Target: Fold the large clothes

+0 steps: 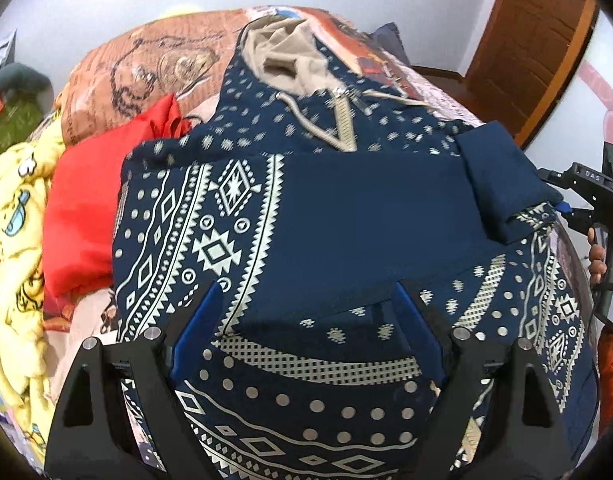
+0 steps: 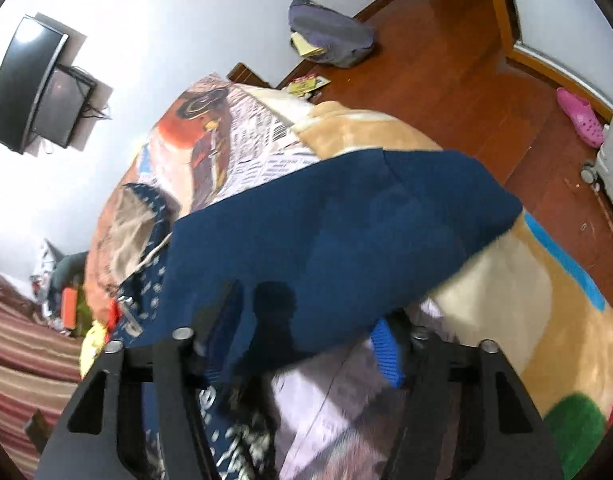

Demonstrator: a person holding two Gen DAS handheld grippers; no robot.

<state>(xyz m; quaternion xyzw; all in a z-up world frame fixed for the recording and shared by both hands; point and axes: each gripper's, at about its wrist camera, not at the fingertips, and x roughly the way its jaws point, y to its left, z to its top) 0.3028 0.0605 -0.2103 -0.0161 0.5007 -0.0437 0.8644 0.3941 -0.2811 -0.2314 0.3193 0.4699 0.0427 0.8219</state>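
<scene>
One large navy zip-front hoodie with a white geometric print and a beige-lined hood (image 1: pixel 290 208) is spread across a bed covered by a printed orange and cream blanket (image 1: pixel 146 72), with its hood towards the far wall and its hem nearest the left wrist camera. A plain navy sleeve (image 1: pixel 386 208) is laid across the chest, and its ribbed cuff end (image 1: pixel 502 184) is turned over near the garment's right edge. The fabric is judged to be soft, thick and fairly heavy for clothing; it is expected to drape and sag rather than hold a line, while the zip is expected to give a stiffer ridge down the middle. A hold is best taken at a doubled edge, a cuff or a hem corner, where the layers are thick enough to be pinched firmly.

The left gripper (image 1: pixel 306 304) is held over the lower front of the hoodie with its blue-padded jaws wide apart and nothing clamped between them. The right gripper (image 2: pixel 306 340) is seen at the right side of the bed, its jaws partly apart; the plain navy sleeve cloth (image 2: pixel 338 220) is draped across and between them, but no pinch by the pads is visible
</scene>
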